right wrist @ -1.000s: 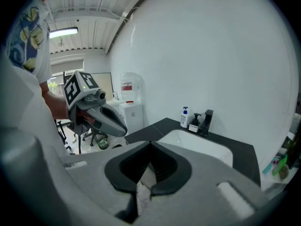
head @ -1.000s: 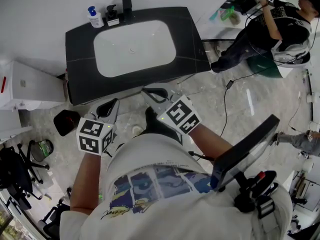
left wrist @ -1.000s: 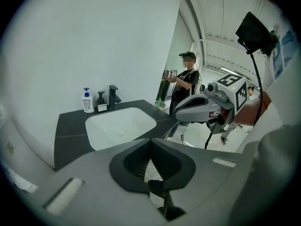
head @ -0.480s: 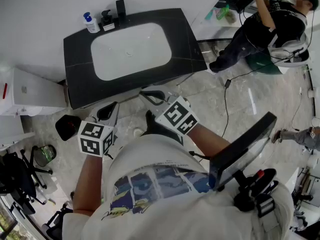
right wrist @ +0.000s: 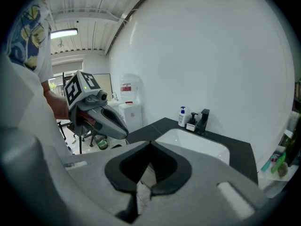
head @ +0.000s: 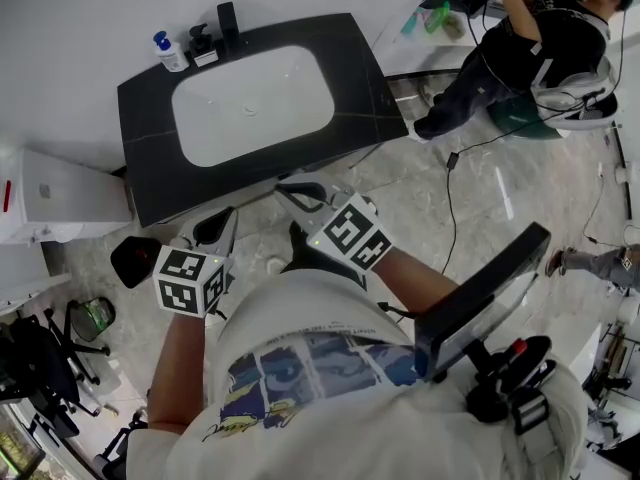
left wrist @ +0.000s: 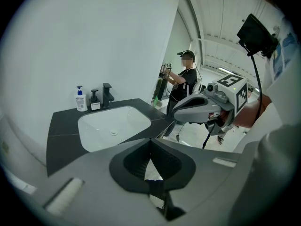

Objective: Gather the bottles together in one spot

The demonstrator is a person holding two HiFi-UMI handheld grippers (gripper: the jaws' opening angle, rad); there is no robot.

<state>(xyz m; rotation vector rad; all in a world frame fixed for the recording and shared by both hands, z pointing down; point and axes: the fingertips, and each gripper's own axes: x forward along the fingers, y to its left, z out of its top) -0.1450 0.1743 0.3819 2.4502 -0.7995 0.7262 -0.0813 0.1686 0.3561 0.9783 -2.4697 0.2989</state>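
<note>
Bottles are standing side by side at the back left corner of the black stone desk (head: 375, 83): a white pump bottle with a blue cap (head: 170, 56) and a small black pump dispenser with a white label (head: 202, 48), just beside the black faucet (head: 228, 20). That pairing is fitting either a gathering already done or one with more bottles yet to be brought over, and the views are not settling which. The left gripper (head: 218, 223) and the right gripper (head: 298, 193) are hovering over the floor (head: 420, 198) in front of the desk, well apart from the bottles, each with its jaws clenched on nothing. If any bottle is yet to be shifted, that would be calling for parted jaws and a long reach across the white inset basin (head: 250, 93). Compared with a second ago, the desk is sitting higher and further left in the head view, while both grippers are keeping much the same pose.
</note>
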